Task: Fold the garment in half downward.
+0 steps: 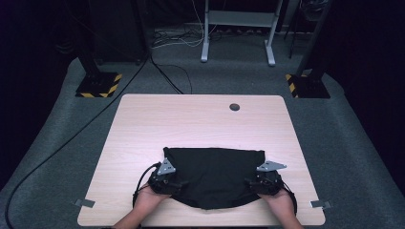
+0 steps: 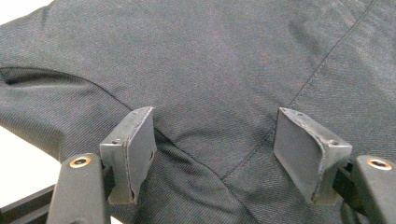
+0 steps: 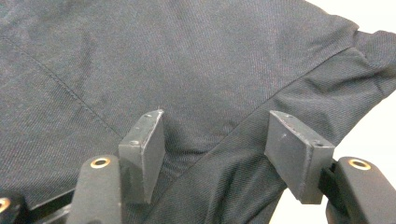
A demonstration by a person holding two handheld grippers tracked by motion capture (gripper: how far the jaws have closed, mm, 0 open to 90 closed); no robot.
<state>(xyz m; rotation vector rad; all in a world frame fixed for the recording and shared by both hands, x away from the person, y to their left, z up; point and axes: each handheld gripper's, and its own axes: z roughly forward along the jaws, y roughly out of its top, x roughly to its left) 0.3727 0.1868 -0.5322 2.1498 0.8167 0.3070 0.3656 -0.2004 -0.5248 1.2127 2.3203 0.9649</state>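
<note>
A black fabric garment (image 1: 212, 176) lies spread flat near the front edge of the light wooden table (image 1: 191, 119). My left gripper (image 1: 179, 184) rests at its left edge and my right gripper (image 1: 250, 183) at its right edge, each held by a hand and pointing inward. In the left gripper view, the left gripper (image 2: 215, 121) stands open just over the cloth (image 2: 210, 56), where a fold and a stitched seam cross between the jaws. In the right gripper view, the right gripper (image 3: 217, 116) is open too, over a folded edge of the cloth (image 3: 187, 51). Nothing is pinched.
A round cable hole (image 1: 234, 107) sits near the table's far edge. Grey tape tabs mark the front corners (image 1: 85, 203) (image 1: 319, 204). On the carpet beyond stand two striped stand bases (image 1: 98, 85) (image 1: 308, 86), a white frame (image 1: 237, 28) and a black cable (image 1: 71, 138).
</note>
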